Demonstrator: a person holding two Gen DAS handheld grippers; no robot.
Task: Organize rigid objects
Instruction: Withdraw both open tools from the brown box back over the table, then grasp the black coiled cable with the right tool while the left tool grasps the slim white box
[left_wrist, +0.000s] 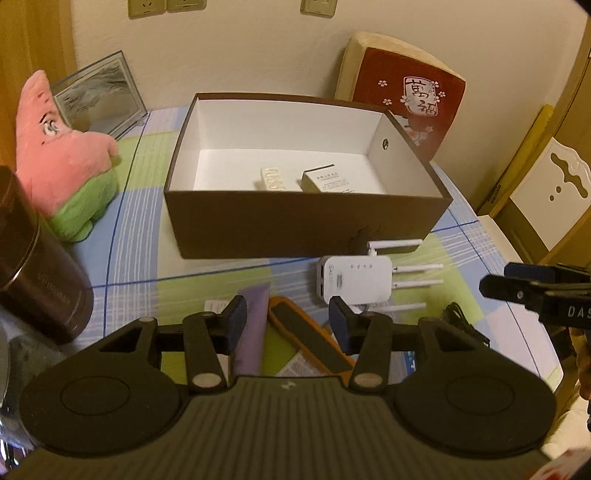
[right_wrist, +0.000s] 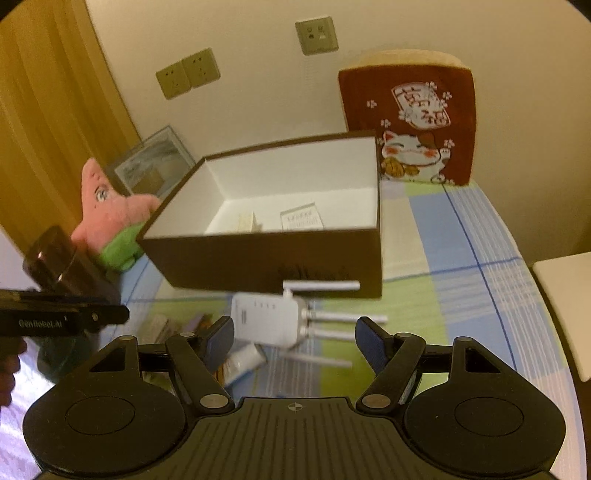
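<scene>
The left gripper (left_wrist: 287, 314) hovered with jaws spread over a purple tube (left_wrist: 251, 332); the white router (right_wrist: 271, 323) lay before the brown box (left_wrist: 306, 225); the right gripper (right_wrist: 294, 341) hung likewise spread, holding nothing.

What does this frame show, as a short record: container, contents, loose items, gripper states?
container: open brown box, white inside, on the checked tablecloth
contents: two small cartons
loose items: white Wi-Fi repeater with antennas, purple tube, orange-edged flat item, all in front of the box
left hand-held gripper: open, empty
right hand-held gripper: open, empty
</scene>
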